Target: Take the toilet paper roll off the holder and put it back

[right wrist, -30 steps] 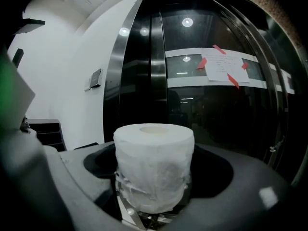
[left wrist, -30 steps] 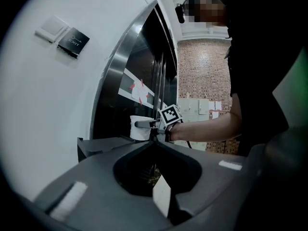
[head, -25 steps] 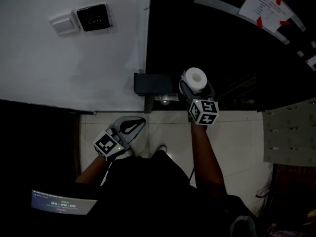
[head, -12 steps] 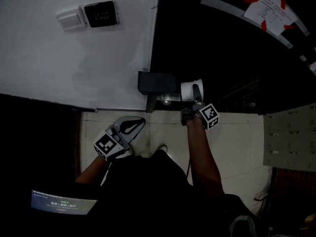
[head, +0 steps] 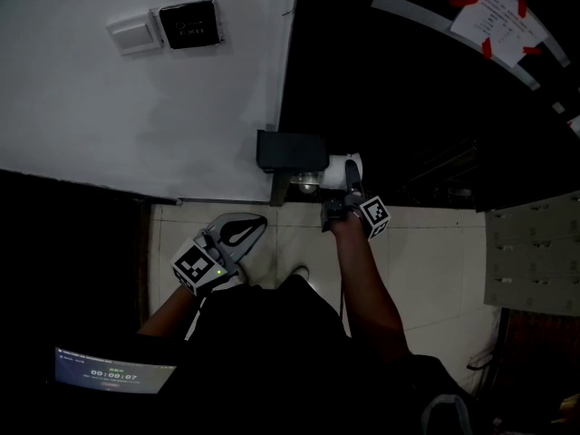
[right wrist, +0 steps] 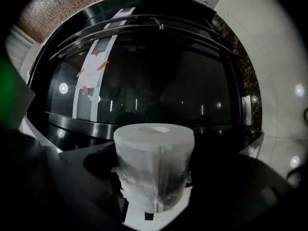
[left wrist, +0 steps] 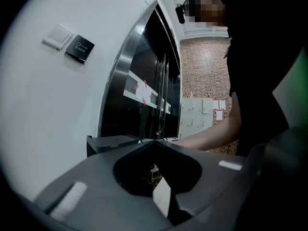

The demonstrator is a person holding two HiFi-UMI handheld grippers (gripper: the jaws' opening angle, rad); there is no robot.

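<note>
The white toilet paper roll (head: 341, 171) (right wrist: 154, 160) lies on its side at the right end of the black wall holder (head: 288, 150), by the holder's metal rod (head: 304, 185). My right gripper (head: 350, 187) (right wrist: 154, 186) is shut on the roll, one dark jaw on each side of it. In the right gripper view the roll's hollow core faces up. Whether the rod is inside the core is hidden. My left gripper (head: 250, 226) (left wrist: 155, 143) hangs low to the left over the floor, shut and holding nothing.
A light switch (head: 134, 34) and a black exit panel (head: 188, 24) are on the white wall above the holder. A dark glass door (head: 408, 89) with a taped paper (head: 503, 21) stands to the right. Grey lockers (head: 535, 243) are at far right. Pale floor tiles (head: 435, 252) lie below.
The right gripper carried the roll left and down toward the holder and turned it from end-on to sideways. The left gripper stayed where it was.
</note>
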